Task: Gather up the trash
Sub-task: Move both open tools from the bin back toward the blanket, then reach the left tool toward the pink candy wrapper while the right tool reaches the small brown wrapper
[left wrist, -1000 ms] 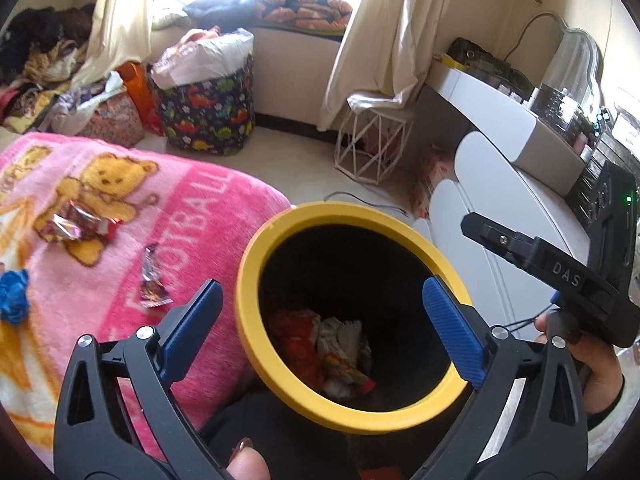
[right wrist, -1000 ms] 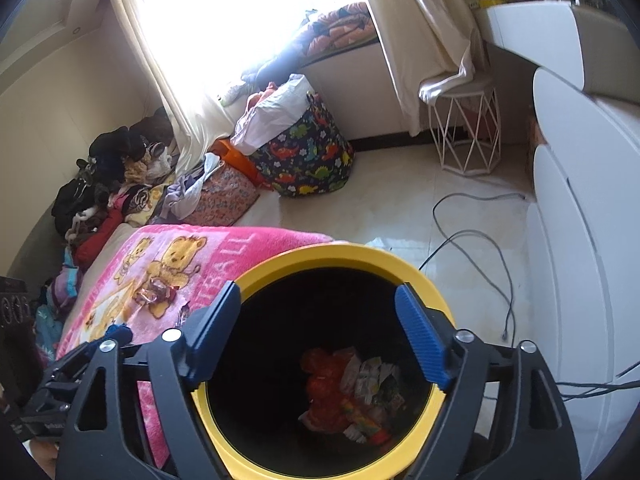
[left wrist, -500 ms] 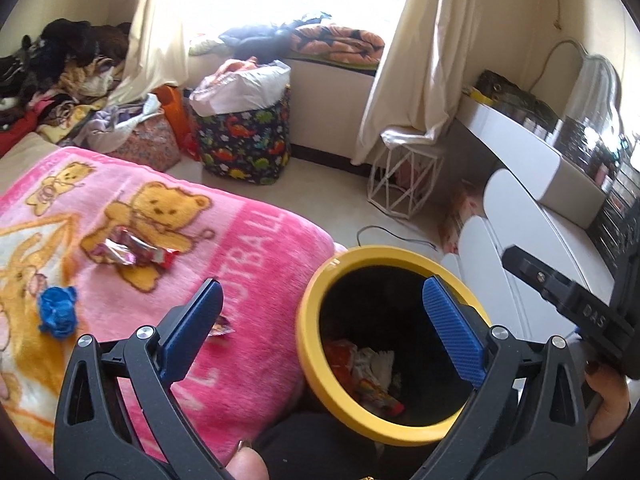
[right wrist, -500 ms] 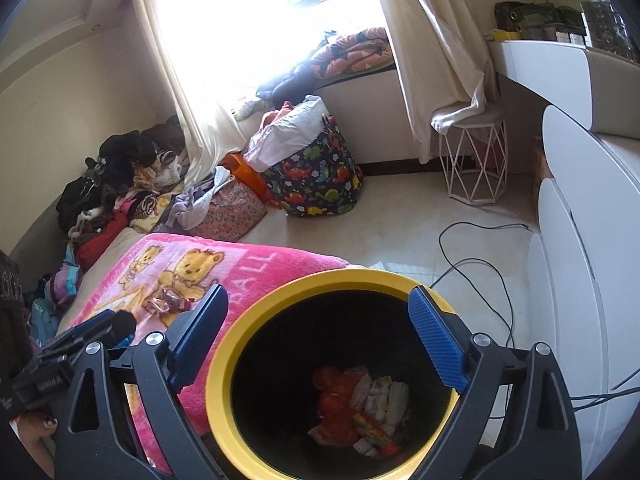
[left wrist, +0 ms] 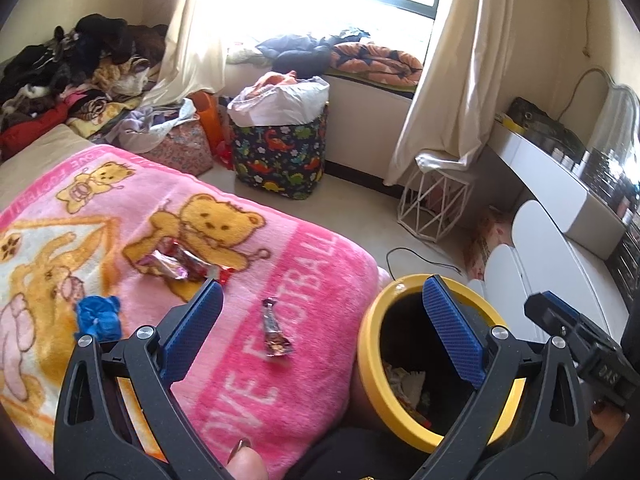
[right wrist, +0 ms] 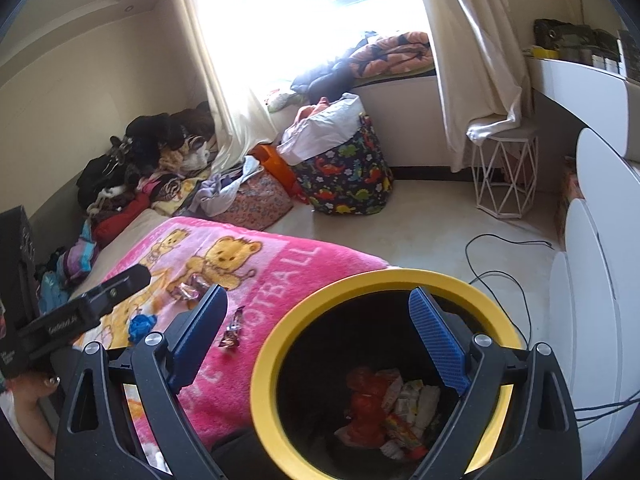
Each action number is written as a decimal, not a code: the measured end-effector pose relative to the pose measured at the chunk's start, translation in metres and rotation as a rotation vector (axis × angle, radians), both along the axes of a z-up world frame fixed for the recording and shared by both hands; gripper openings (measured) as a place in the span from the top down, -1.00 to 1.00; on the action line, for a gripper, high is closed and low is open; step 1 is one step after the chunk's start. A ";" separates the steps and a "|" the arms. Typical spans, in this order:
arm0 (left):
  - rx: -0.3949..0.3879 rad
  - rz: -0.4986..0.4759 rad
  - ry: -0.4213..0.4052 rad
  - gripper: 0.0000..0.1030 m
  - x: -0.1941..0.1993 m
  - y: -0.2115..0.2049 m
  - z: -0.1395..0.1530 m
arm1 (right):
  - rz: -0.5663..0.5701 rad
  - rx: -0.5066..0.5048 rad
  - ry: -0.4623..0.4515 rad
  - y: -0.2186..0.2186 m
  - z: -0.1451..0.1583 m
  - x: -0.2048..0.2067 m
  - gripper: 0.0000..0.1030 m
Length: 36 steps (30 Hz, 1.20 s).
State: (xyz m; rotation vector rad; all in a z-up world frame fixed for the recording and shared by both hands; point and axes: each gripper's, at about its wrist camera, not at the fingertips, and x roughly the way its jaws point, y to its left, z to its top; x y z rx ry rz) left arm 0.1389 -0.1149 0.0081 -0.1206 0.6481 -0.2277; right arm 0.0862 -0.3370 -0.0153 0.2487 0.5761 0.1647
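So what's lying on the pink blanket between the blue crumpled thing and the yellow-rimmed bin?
One dark candy wrapper, lying flat on the pink blanket, apart from the blue wad and the bin. The left wrist view shows it best.

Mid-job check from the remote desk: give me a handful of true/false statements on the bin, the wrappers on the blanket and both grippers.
1. The yellow-rimmed bin already holds wrappers. True.
2. The long dark wrapper lies inside the bin. False: it lies on the pink blanket, beside the bin.
3. The left gripper is clamped on the crumpled blue scrap. False: its jaws stand open and empty, and the scrap lies on the blanket.
4. The right gripper is open with nothing between its pads. True; its jaws have just been opening.
5. A shiny crumpled wrapper rests on the blanket's bear print. True.
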 end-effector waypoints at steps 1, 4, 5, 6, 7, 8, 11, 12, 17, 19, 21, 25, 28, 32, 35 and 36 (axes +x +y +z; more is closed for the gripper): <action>-0.001 0.009 -0.001 -0.79 0.001 0.004 0.000 | 0.005 -0.002 -0.002 0.003 0.000 0.000 -0.74; -0.006 0.036 -0.004 -0.78 0.002 0.017 0.001 | 0.028 -0.012 -0.005 0.015 0.001 0.002 -0.74; -0.007 0.042 -0.003 -0.78 0.003 0.020 0.001 | 0.040 -0.016 -0.005 0.020 0.001 0.002 -0.74; -0.007 0.054 -0.004 -0.78 0.004 0.024 0.002 | 0.048 -0.018 -0.005 0.023 0.001 0.004 -0.74; -0.008 0.063 -0.004 -0.78 0.004 0.028 0.002 | 0.054 -0.022 -0.005 0.026 0.001 0.004 -0.74; -0.009 0.068 -0.005 -0.78 0.005 0.032 0.002 | 0.062 -0.023 -0.006 0.031 0.002 0.005 -0.75; -0.008 0.093 -0.009 -0.79 0.005 0.044 0.002 | 0.085 -0.030 -0.005 0.041 0.003 0.008 -0.76; -0.009 0.103 -0.008 -0.78 0.006 0.049 0.002 | 0.092 -0.033 -0.005 0.044 0.002 0.009 -0.76; -0.022 0.149 -0.005 -0.78 0.006 0.068 0.000 | 0.141 -0.051 0.000 0.064 0.001 0.012 -0.77; -0.028 0.168 -0.001 -0.78 0.006 0.076 -0.002 | 0.160 -0.056 0.002 0.072 -0.001 0.014 -0.77; -0.029 0.184 0.003 -0.78 0.007 0.082 -0.003 | 0.176 -0.061 0.007 0.080 -0.005 0.014 -0.77; -0.041 0.215 0.019 -0.78 0.008 0.096 -0.010 | 0.211 -0.076 0.017 0.098 -0.010 0.017 -0.77; -0.036 0.235 0.036 -0.78 0.010 0.104 -0.017 | 0.241 -0.097 0.033 0.111 -0.016 0.022 -0.77; -0.033 0.255 0.064 -0.78 0.012 0.114 -0.029 | 0.262 -0.112 0.070 0.125 -0.028 0.029 -0.77; -0.035 0.268 0.083 -0.78 0.016 0.121 -0.038 | 0.275 -0.128 0.099 0.133 -0.038 0.036 -0.77; -0.041 0.272 0.089 -0.78 0.017 0.124 -0.041 | 0.284 -0.137 0.112 0.137 -0.042 0.040 -0.77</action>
